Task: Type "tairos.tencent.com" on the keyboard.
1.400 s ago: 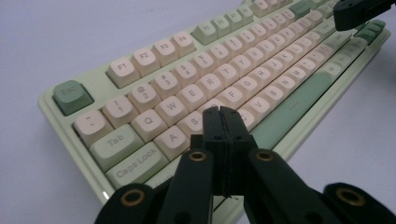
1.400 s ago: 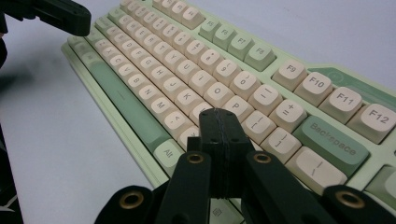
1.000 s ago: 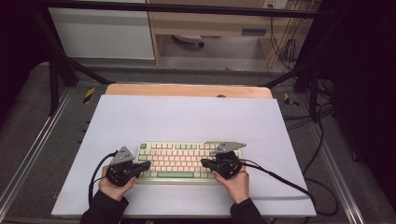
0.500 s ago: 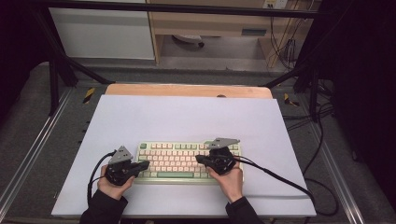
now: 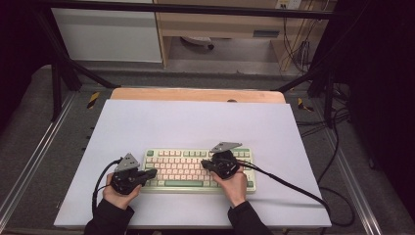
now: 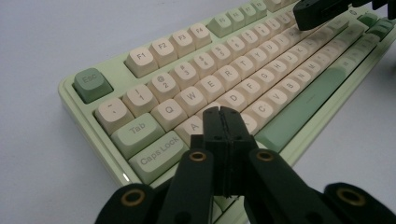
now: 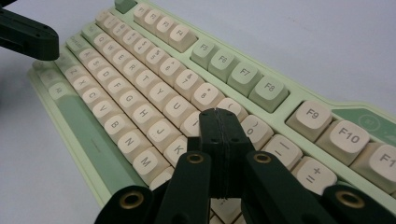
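I'm holding a gripper in each hand down at the near edge of the table, and both are sitting over the keyboard. My left gripper is hanging just over the left end of it, jaws pressed flat together with nothing between them, and the tip is lining up around the A and S keys, right next to Caps Lock. Can't really tell if it's actually touching a key or just hovering. My right gripper is doing the same thing further along, jaws squeezed together on nothing, tip sitting over the row around I, O and K. In the high view my left hand is wrapping the body of the gripper at the keyboard's left corner, and my right hand is resting over the right half, with the cable trailing off to the right across the table.

The keyboard itself is lying flat, square to me, a pale green case with cream keys and green accents like the Esc key and the long green spacebar. Past it the white tabletop is running out to a wooden strip at the far edge
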The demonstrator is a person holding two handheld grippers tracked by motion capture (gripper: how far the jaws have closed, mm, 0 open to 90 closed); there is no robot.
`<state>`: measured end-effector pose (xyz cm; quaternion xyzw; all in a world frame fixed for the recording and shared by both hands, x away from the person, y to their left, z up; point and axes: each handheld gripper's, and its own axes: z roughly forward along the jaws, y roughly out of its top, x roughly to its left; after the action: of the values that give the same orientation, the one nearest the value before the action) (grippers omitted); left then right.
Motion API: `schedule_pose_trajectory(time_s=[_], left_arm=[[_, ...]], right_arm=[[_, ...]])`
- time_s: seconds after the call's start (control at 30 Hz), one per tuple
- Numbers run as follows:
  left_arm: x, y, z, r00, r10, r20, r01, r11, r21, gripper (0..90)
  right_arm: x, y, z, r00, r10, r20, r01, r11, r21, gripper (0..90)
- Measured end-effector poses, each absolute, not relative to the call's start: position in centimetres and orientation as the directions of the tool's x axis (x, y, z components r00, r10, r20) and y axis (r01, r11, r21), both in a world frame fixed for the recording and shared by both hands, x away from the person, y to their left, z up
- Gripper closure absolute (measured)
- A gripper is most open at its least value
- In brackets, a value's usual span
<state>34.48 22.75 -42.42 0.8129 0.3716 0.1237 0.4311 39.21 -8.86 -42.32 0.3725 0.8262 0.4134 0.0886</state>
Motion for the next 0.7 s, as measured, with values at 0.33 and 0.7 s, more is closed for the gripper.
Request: schedule_pose_trajectory(time_s=[0.33,0.7], left_arm=[[34.51,22.76,-42.46,0.692,0.712,-0.118,0.499,-0.353,0.791,90.0],[34.52,22.84,-42.42,0.69,0.713,-0.122,0.499,-0.348,0.794,90.0]], right_arm=[[39.32,-8.59,-42.97,-0.706,0.69,0.158,0.545,0.388,0.743,90.0],[38.97,-8.8,-42.47,-0.716,0.681,0.153,0.532,0.392,0.75,90.0]])
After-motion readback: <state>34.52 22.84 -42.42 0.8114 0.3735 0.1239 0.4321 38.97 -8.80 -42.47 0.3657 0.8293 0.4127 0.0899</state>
